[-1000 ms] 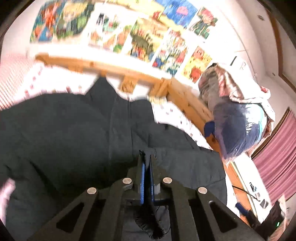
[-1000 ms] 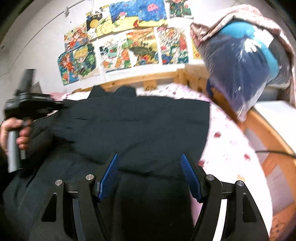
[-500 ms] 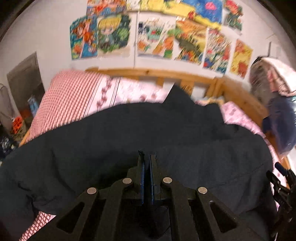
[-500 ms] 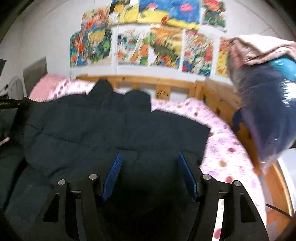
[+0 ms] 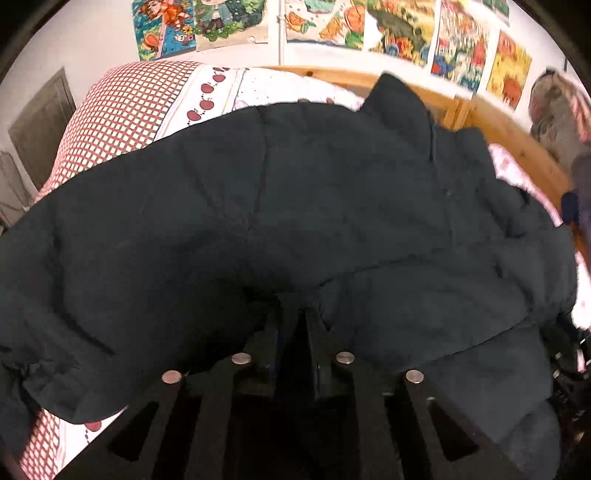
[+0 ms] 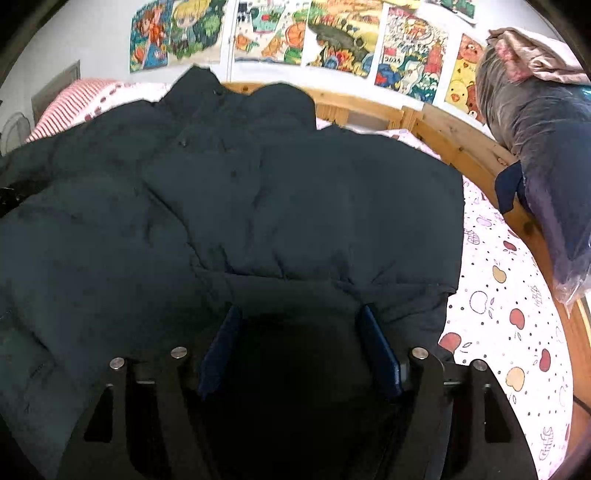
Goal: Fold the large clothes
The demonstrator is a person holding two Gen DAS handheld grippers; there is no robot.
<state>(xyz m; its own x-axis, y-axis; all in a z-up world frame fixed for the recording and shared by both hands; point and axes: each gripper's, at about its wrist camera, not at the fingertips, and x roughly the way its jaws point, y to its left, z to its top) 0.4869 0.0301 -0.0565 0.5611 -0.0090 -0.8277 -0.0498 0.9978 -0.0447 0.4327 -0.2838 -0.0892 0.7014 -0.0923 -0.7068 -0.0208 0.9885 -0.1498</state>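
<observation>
A large dark puffy jacket (image 5: 295,203) lies spread over the bed, its collar toward the headboard. In the right wrist view the jacket (image 6: 295,203) shows one side folded over the middle. My left gripper (image 5: 294,314) sits low at the jacket's near edge. Its jaws are close together, dark fabric is bunched between them, and fabric drapes over the tips. My right gripper (image 6: 299,317) is open, with its blue-padded fingers (image 6: 221,332) spread wide just over the jacket's near hem and nothing pinched between them.
The bed sheet (image 6: 509,314), white with an apple print, shows to the right of the jacket. A red checked pillow (image 5: 118,110) lies at the far left. The wooden bed frame (image 6: 461,147) curves behind, and a plastic bag of bedding (image 6: 546,147) rests on it. Posters (image 6: 332,33) cover the wall.
My left gripper has swung round with the fabric and dropped low; the jacket now fills its view. The right gripper has moved closer to the hem, still open.
</observation>
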